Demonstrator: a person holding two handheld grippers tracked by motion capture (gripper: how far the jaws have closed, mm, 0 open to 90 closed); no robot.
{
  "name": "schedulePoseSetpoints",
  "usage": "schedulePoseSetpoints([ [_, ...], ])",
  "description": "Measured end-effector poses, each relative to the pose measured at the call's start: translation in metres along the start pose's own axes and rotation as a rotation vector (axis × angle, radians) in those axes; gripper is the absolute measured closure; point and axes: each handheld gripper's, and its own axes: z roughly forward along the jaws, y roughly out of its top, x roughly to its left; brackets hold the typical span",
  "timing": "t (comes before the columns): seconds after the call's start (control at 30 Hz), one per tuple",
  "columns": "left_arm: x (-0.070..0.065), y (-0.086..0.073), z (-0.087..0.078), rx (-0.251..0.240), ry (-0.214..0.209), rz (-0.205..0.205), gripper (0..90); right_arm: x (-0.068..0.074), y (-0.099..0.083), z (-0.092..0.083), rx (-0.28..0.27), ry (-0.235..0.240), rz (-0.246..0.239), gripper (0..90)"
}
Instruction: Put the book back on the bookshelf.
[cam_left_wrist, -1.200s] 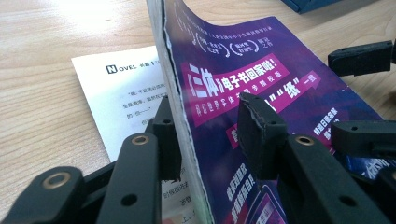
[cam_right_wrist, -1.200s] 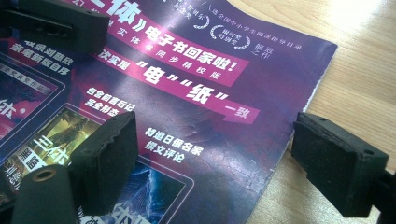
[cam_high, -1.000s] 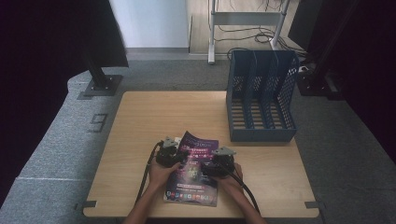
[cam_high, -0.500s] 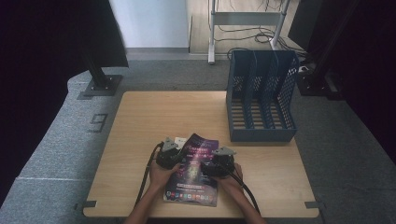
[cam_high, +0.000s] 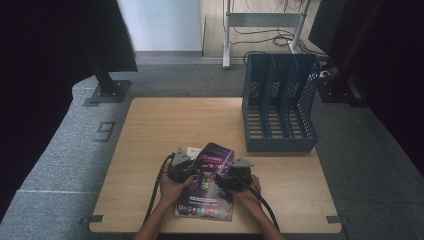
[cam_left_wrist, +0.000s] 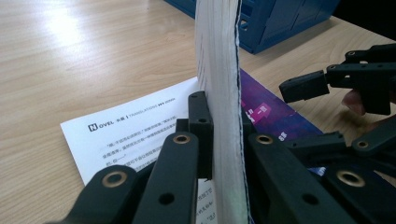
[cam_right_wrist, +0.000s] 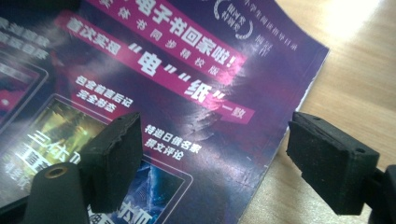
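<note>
A purple magazine (cam_high: 207, 187) lies at the table's near edge between my two grippers. My left gripper (cam_high: 189, 169) is shut on its left side: in the left gripper view the jaws (cam_left_wrist: 219, 121) clamp a thick sheaf of white pages (cam_left_wrist: 217, 65) standing upright. My right gripper (cam_high: 225, 176) hovers over the cover's right part, open, and its pads (cam_right_wrist: 116, 154) straddle the glossy cover (cam_right_wrist: 187, 70) near its right edge without touching. The right gripper (cam_left_wrist: 308, 112) also appears in the left gripper view, its jaws apart.
A white printed sheet (cam_left_wrist: 135, 135) lies on the wooden table (cam_high: 175, 120) under the magazine's left side. A blue slotted file rack (cam_high: 280, 110) stands at the far right of the table. Grey carpet surrounds the table.
The magazine's far end has shifted slightly to the right and its left side has come up a little between the hands. Both hands have hardly moved.
</note>
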Motion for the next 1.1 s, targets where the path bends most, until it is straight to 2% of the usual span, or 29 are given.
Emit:
schedulePoseSetpoints([
  [0.37,-0.005,0.007,-0.010,-0.045,-0.018,0.014,85.6,-0.011,0.008,-0.015,-0.076,0.018,0.039,18.7],
  [0.63,-0.012,0.013,-0.018,-0.068,-0.022,0.042,85.7,-0.015,0.010,-0.019,-0.092,0.027,0.050,18.8],
  [0.8,-0.016,0.018,-0.025,-0.091,-0.025,0.058,85.7,-0.016,0.011,-0.021,-0.099,0.040,0.033,18.6],
  [1.1,-0.024,0.023,-0.033,-0.119,-0.041,0.087,85.7,-0.020,0.014,-0.027,-0.117,0.065,0.039,17.9],
])
